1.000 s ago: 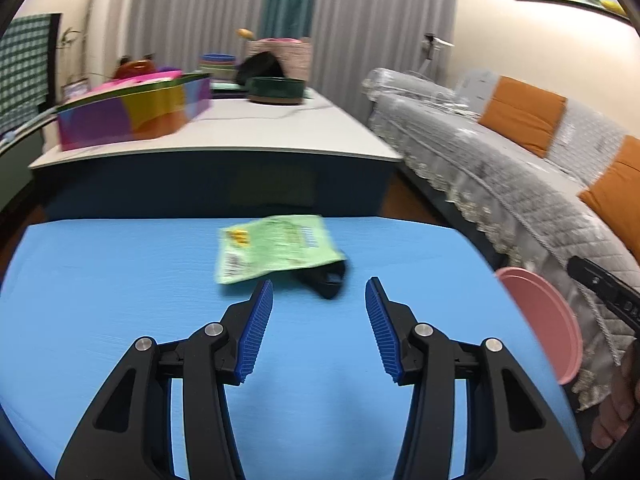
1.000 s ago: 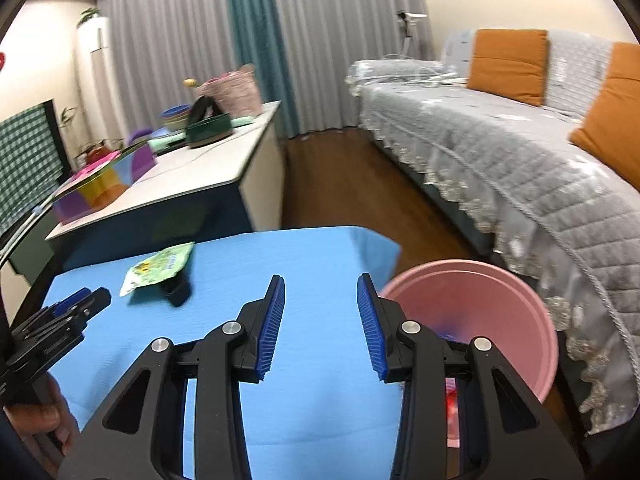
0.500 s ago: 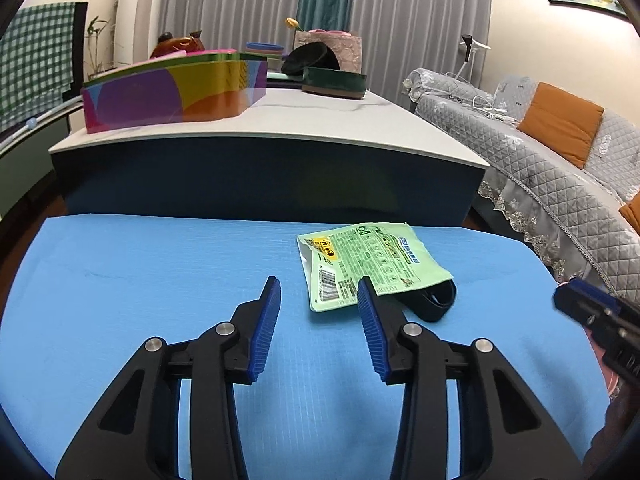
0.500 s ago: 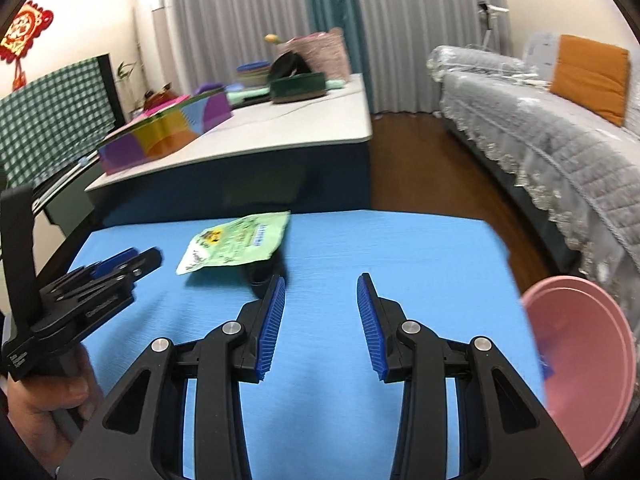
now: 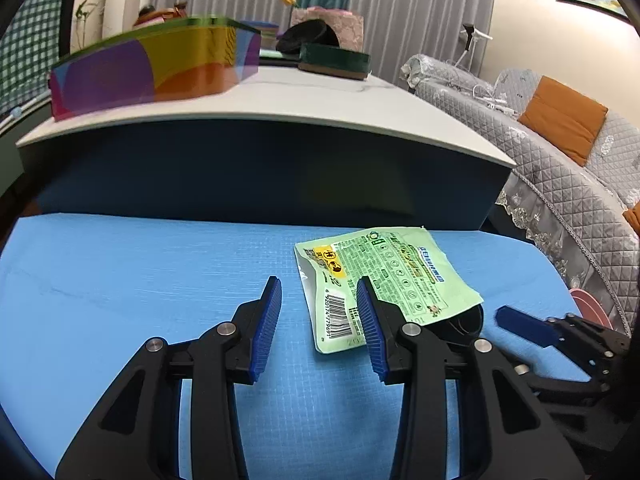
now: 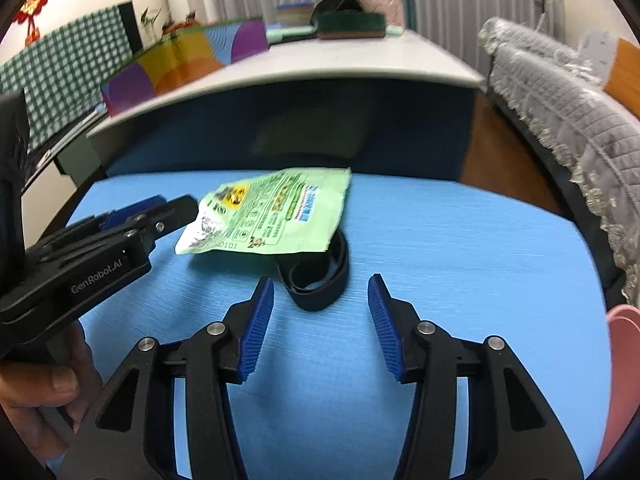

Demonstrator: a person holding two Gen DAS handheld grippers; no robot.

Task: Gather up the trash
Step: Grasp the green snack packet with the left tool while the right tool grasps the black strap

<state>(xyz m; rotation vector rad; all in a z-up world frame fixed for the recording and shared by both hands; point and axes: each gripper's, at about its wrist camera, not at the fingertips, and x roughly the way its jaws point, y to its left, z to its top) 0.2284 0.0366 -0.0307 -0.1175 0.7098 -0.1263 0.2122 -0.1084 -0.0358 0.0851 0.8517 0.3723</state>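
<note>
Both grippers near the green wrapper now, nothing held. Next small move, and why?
Probably ease the left gripper forward and slightly right so its fingers straddle the near edge of the green wrapper, then close. The wrapper lies loose on the blue cloth, propped on a black strap loop. The right gripper faces the loop, jaws just widened, nothing between them.

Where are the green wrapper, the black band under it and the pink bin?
green wrapper [image 5: 394, 276]: left wrist view, middle of its printed face.
black band [image 6: 320, 280]: right wrist view, its near loop, clear of the wrapper.
pink bin [image 6: 624, 360]: right wrist view, its rim at the right edge.
</note>
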